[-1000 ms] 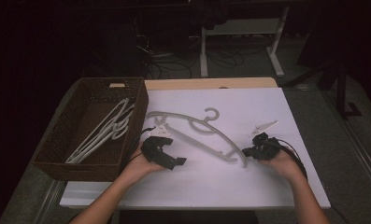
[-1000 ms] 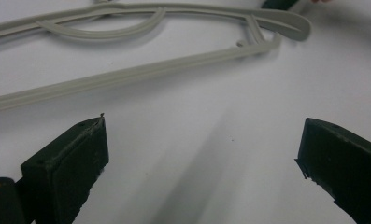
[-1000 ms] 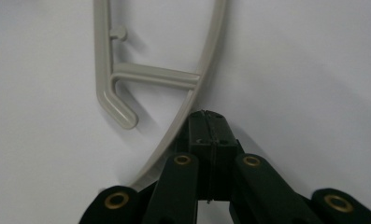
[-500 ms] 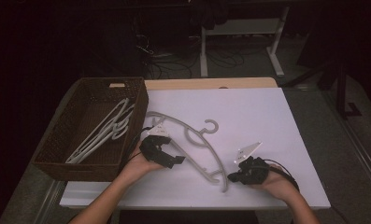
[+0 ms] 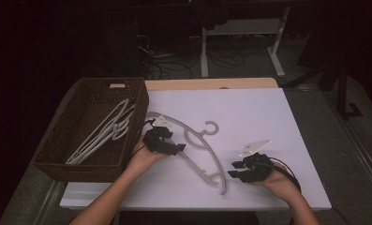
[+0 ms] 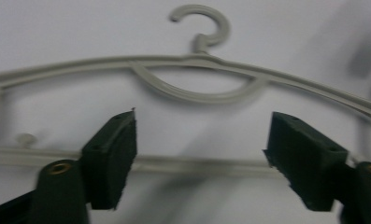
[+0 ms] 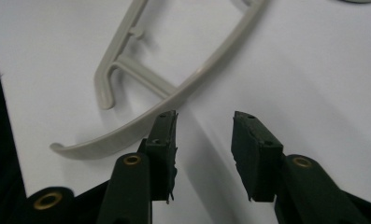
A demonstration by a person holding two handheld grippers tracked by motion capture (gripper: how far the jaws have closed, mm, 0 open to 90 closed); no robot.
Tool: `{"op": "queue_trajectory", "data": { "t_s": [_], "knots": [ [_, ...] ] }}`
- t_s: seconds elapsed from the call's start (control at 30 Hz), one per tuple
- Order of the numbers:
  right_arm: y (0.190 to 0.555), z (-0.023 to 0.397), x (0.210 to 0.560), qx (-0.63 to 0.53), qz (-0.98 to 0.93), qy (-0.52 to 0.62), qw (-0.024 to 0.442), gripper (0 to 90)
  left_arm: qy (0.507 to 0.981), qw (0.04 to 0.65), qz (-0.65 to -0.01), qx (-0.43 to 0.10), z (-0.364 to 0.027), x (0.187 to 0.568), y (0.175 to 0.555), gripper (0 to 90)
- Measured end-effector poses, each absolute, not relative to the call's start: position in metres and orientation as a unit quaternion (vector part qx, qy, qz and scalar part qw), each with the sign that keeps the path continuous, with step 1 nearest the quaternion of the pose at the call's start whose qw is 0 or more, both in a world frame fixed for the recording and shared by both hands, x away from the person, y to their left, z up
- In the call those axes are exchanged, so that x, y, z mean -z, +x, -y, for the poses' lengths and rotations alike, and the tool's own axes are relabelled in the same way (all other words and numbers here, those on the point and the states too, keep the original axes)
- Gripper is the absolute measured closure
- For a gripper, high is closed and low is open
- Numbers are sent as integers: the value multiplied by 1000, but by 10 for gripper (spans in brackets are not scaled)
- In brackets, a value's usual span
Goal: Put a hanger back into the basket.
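Both grippers open at a grey hanger lying flat on the white table.

Left gripper (image 5: pixel 178 148): jaws apart and just closing in, pads clear of the hanger (image 5: pixel 193 145); in the left gripper view the lower bar runs across behind both pads, with nothing pinched. Right gripper (image 5: pixel 232 169): jaws just opening, nothing between them; in the right gripper view its left pad sits against the outer edge of the hanger's curved arm near the tip, with bare table in the gap. The hanger lies diagonally at mid-table, hook pointing away from the person, one end near the wicker basket (image 5: pixel 137 103), the other just beside the right gripper. The basket sits on the table's (image 5: pixel 268 117) left edge and holds more pale hangers (image 5: pixel 104 131). Open white surface extends beyond the hook and to the right; the near edge runs close under both hands.
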State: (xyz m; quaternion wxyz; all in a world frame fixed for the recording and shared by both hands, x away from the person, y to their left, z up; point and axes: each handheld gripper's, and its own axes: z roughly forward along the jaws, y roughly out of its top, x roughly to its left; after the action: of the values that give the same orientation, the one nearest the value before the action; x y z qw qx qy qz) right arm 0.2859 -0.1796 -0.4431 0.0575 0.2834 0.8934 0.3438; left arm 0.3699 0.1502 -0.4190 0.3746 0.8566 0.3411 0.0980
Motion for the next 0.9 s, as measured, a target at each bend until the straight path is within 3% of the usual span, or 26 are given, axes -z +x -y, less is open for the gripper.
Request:
{"op": "queue_trajectory", "data": {
  "t_s": [0.23,0.43,0.9],
  "knots": [
    [288,188,443,-357,-879,306,71,502,849,356,-373,-115,-140,424,403,657],
    [289,192,442,-363,-874,314,78,473,854,301,-402,-139,-132,433,436,874],
    [290,197,439,-377,-865,319,86,454,852,285,-412,-154,-119,442,465,900]
  ]
}}
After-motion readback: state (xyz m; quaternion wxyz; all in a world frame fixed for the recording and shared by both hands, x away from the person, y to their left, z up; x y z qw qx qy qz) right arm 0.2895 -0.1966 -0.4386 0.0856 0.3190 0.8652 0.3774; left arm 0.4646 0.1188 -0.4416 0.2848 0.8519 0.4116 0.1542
